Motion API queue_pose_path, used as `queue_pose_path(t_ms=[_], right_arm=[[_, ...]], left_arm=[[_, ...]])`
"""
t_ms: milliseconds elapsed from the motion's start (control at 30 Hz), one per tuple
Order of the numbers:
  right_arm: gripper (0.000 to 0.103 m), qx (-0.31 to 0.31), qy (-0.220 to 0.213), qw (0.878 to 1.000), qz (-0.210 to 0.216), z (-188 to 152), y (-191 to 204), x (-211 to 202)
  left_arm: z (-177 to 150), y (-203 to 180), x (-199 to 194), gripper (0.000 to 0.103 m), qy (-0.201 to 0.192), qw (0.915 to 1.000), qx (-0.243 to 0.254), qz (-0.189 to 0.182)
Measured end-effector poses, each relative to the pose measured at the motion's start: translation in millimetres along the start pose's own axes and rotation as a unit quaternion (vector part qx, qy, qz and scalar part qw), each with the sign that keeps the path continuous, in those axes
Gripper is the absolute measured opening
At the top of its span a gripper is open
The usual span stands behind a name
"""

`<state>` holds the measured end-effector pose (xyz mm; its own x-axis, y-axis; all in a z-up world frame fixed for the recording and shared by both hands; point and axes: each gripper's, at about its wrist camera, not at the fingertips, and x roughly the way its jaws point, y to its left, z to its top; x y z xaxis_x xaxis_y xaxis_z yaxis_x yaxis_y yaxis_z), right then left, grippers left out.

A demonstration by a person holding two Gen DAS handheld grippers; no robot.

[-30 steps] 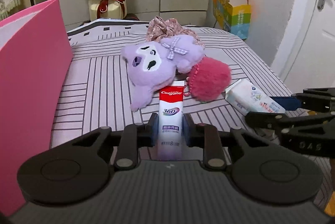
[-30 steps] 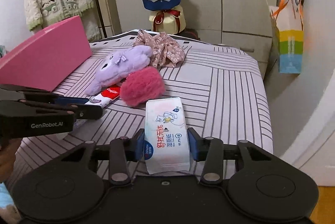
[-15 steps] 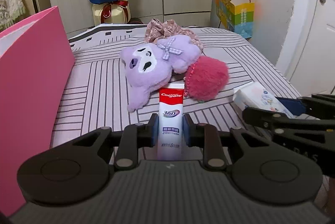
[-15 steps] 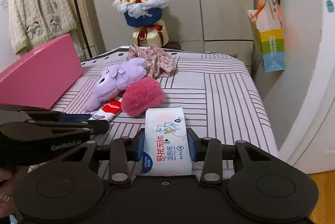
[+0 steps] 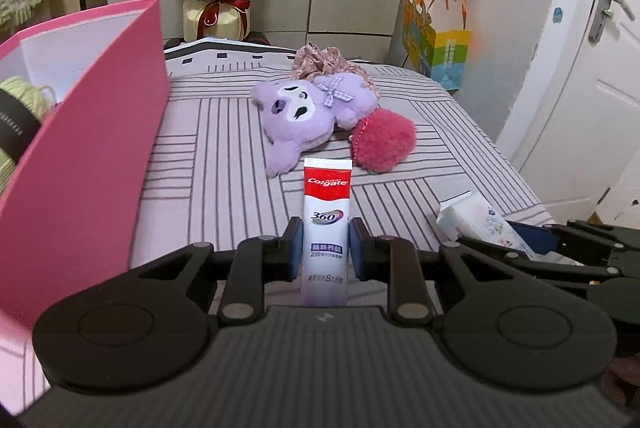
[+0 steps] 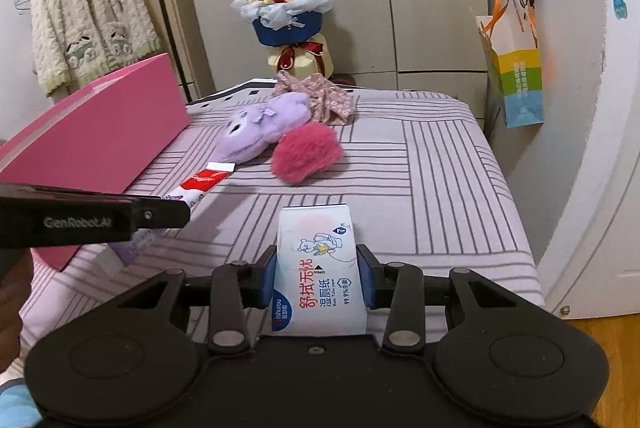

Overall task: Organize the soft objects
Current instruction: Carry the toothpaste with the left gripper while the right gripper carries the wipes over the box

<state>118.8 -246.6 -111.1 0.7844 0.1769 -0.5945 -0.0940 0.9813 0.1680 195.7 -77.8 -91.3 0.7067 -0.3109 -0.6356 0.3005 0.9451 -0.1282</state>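
We hold the toothpaste (image 5: 327, 224) clamped in the left tongs (image 5: 325, 248) and the wipes (image 6: 320, 270) clamped in the right tongs (image 6: 318, 278) — both lifted clear. The pink box (image 5: 92, 132) stands left of both; we should swing over its rim, then release inside.

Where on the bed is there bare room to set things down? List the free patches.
Free: the striped cover right of the pink pompom, out to the bed's edge; also the strip between the pink box and the purple plush. Crowded: mid-bed, where plush, pompom and floral cloth bunch together.
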Motion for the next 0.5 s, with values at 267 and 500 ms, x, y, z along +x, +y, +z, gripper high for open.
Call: queue_pose_path(t_ms=[267,500], right_arm=[[0.045,0.005,0.01,0.999,0.042,-8,10,-25],[0.045,-0.07,0.011,0.997,0.024,-6,51,-61]], left_arm=[[-11,11,-32,0.023,0.007,0.9993,-0.017,-0.034],[-25,24,-64,0.023,0.011,0.9983,-0.034,-0.047]])
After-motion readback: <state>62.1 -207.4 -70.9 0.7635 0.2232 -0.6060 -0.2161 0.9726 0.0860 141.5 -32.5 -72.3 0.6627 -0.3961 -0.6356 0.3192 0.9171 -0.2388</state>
